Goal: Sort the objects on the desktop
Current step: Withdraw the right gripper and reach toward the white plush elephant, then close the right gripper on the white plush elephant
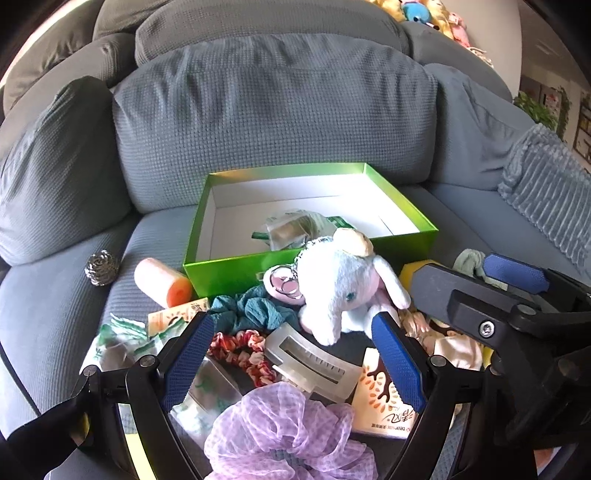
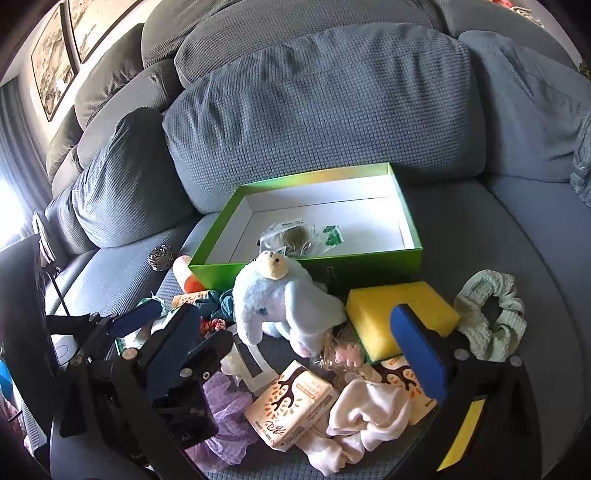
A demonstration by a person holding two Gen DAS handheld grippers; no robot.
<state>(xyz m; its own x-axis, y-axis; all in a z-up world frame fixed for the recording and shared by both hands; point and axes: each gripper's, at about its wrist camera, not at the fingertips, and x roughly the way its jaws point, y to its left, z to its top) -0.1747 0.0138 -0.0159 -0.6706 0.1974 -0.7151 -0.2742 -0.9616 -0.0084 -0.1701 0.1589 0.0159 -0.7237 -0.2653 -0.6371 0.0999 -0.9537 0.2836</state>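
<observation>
Both the left gripper (image 1: pixel 291 354) and right gripper (image 2: pixel 295 350) gape over clutter fronting the green box (image 1: pixel 221 273).

A green box (image 1: pixel 236 275), pale blue plush elephant (image 1: pixel 343 284), yellow sponge (image 2: pixel 400 314), lilac checked scrunchie (image 1: pixel 284 428), orange roll (image 1: pixel 162 282).

A big grey sofa (image 1: pixel 258 122) fills the view. Behind the sofa, up at its top right corner, sits a pile of little soft toys (image 1: pixel 432 14). A ribbed blue blanket (image 1: pixel 550 192) lies on the sofa's right side. Framed pictures (image 2: pixel 62 48) hang on the wall left of the sofa.
</observation>
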